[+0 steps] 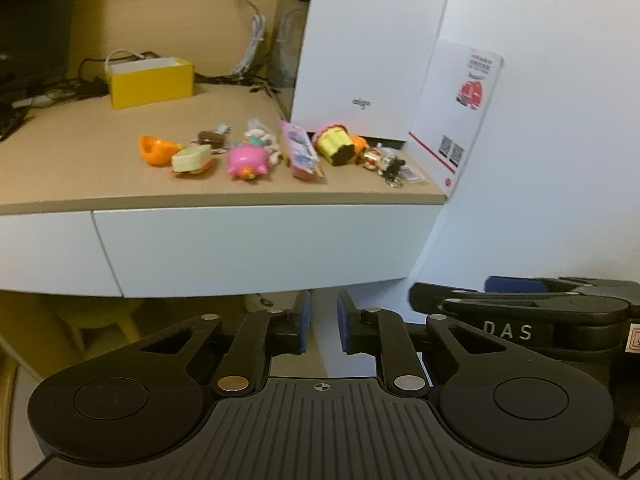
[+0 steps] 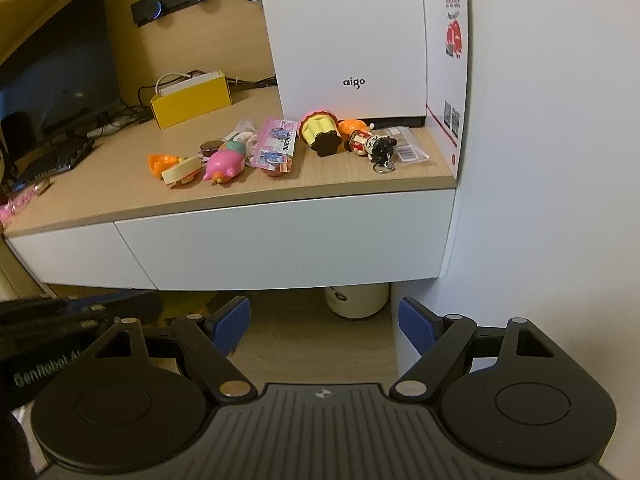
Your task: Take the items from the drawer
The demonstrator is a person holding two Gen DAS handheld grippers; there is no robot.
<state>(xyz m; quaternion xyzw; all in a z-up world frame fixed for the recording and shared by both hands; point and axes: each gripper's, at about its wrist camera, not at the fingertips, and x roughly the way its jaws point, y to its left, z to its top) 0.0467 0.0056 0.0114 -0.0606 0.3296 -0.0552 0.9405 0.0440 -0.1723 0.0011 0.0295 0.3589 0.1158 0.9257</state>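
- Left gripper (image 1: 323,322) — jaws nearly closed, a narrow gap between the pads, nothing grasped.
- Right gripper (image 2: 325,326) — jaws wide, released, empty; drawer (image 2: 280,244) untouched.

Home desk (image 2: 120,196) with monitor (image 2: 60,60)

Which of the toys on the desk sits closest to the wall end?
The little figure keychain, red-and-white with a black part and a metal ring. It lies rightmost in the row, beyond the cupcake toy; the pink pig and orange piece lie further left.
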